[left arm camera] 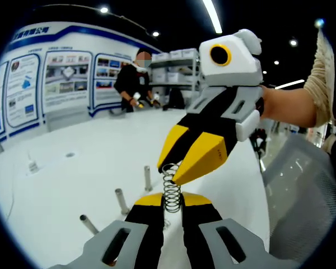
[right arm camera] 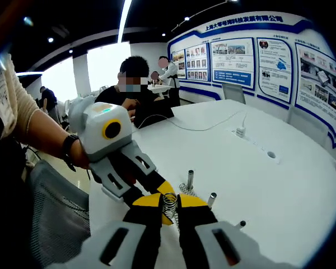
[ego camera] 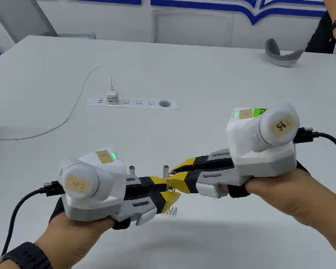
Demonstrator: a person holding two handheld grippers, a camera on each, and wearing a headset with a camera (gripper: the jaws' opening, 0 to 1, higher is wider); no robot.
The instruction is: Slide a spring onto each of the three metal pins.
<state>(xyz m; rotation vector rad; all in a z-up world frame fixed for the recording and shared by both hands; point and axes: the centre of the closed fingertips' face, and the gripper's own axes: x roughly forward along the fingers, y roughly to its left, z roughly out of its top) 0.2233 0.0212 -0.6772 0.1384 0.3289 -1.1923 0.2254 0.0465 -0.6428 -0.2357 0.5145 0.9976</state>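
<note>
Item: spring (left arm camera: 172,193), upright, pinched low in the narrow jaws of the left gripper (left arm camera: 172,200). Its top coil is nipped by the right gripper (left arm camera: 171,168), which enters from 1 o'clock.
Beyond, at 10 o'clock: three bare pins (left arm camera: 121,200) on the worktop (left arm camera: 73,168).
Handling: release one grip, line the bore over a pin, lower straight.

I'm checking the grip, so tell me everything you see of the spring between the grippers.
The spring is a small coil of thin silvery wire, straight and undeformed as far as shows. The left gripper pinches its lower end, the right gripper its top. It stands roughly upright in the left gripper view, beside three bare pins.
</note>
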